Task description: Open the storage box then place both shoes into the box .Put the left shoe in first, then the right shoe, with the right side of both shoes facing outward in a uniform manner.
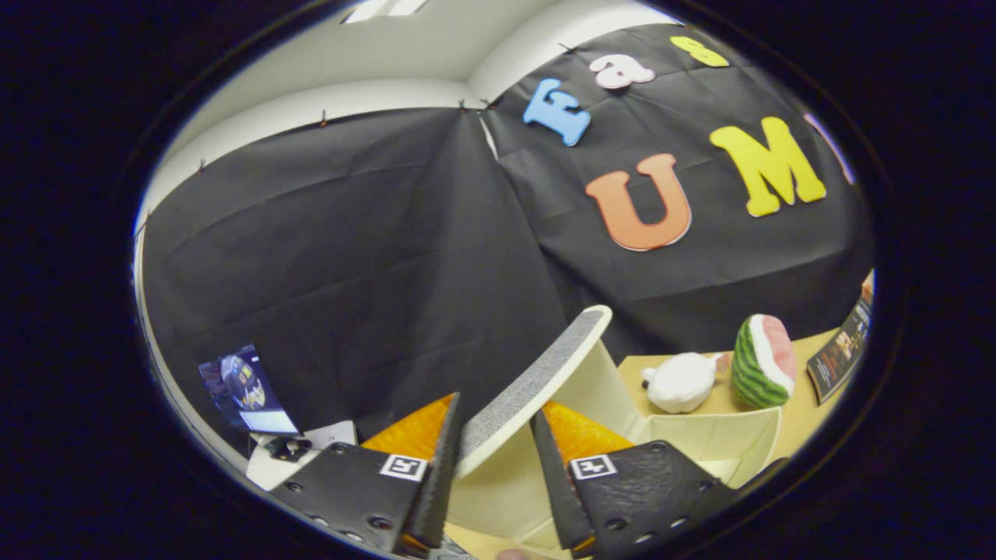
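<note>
Black creased cloth [350,257] drapes both booth walls, meeting in a corner. Above it runs a white wall [373,85]. A tan wooden bench [801,420] stands below.

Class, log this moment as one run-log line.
stage: opening box | tongs: either side of raised grey-faced cream lid, grip unclear | cream storage box: open | shoes: not loaded

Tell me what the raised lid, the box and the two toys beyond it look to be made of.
Lid, between the tool fingers: grey woven-looking fabric face with a cream edge, probably a covered board; matte. Whether the fingers press it is unclear. Storage box: cream, matte, stiff folded panels, perhaps fabric-covered. White toy and watermelon toy: soft, fuzzy plush, likely.
</note>
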